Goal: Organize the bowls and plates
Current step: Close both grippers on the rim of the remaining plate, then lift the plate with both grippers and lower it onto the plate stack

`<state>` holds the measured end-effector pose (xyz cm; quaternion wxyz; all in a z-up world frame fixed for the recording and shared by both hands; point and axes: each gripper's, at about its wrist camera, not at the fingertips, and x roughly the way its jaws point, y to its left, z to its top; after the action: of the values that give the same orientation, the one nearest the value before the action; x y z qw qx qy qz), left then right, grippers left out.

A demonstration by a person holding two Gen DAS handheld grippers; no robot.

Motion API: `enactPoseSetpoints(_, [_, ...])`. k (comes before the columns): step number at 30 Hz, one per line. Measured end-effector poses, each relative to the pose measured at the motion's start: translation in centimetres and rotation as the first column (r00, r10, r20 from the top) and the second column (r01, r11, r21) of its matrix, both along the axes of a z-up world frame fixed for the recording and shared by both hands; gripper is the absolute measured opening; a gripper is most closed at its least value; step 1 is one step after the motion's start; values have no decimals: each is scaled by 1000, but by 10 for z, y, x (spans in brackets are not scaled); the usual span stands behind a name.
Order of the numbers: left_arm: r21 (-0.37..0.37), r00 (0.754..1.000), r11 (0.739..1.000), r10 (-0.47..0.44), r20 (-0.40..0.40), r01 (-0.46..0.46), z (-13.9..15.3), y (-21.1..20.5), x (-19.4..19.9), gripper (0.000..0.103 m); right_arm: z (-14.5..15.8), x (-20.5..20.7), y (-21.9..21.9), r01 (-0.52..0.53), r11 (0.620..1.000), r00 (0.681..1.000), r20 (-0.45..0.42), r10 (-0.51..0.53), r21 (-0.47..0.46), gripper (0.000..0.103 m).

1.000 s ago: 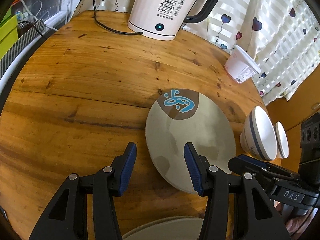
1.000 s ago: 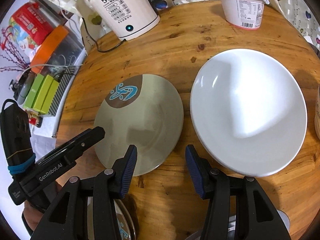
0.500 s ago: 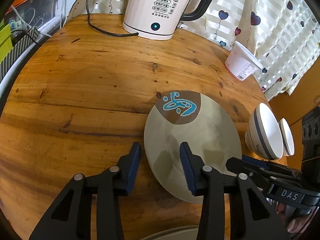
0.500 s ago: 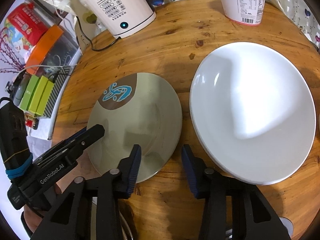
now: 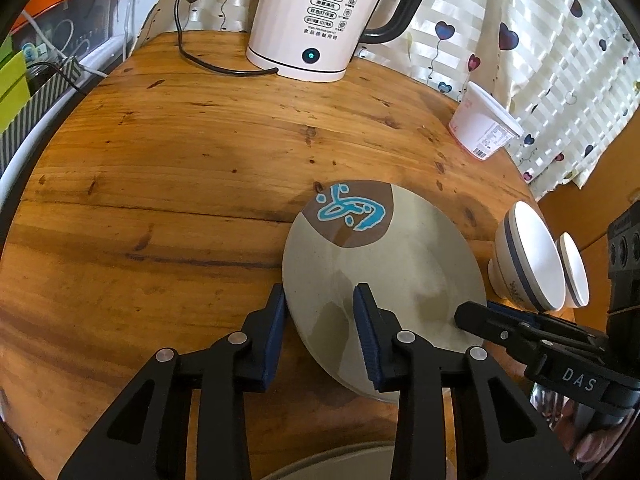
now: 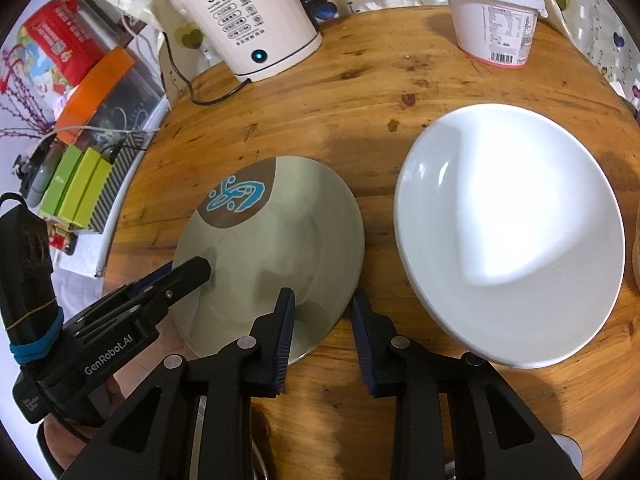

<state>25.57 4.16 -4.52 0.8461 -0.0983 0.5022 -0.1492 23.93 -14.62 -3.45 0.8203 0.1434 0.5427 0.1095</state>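
Observation:
A beige plate (image 5: 384, 276) with a brown patch and a blue figure lies on the round wooden table (image 5: 160, 184); it also shows in the right wrist view (image 6: 276, 248). My left gripper (image 5: 320, 320) is open, its jaws astride the plate's left rim. My right gripper (image 6: 322, 316) is open, its jaws astride the plate's right rim. A large white plate (image 6: 512, 236) lies to the right. Two white bowls with blue stripes (image 5: 528, 260) lie on their sides at the table's right edge.
A white electric kettle (image 5: 324, 20) with its cord stands at the back. A white lidded tub (image 5: 484, 124) stands at the back right. Boxes and an orange-lidded container (image 6: 100, 92) are off the table's left. Another plate's rim (image 5: 340, 468) shows under the left gripper.
Both grippers have moved in on the beige plate and narrowed their jaws, which now straddle its opposite rims. The plate has not visibly moved.

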Motion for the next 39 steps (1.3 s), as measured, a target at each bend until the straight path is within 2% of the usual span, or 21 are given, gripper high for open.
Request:
enactPoseSetpoints(22, [-10, 997, 998, 56, 50, -56, 28, 14, -45, 35, 24, -22, 6, -43, 999, 997, 60, 42, 11, 28])
enactPoseSetpoints(39, [-4, 984, 991, 135, 112, -136, 47, 26, -105, 35, 41, -63, 23, -117, 993, 987, 112, 115, 11, 28])
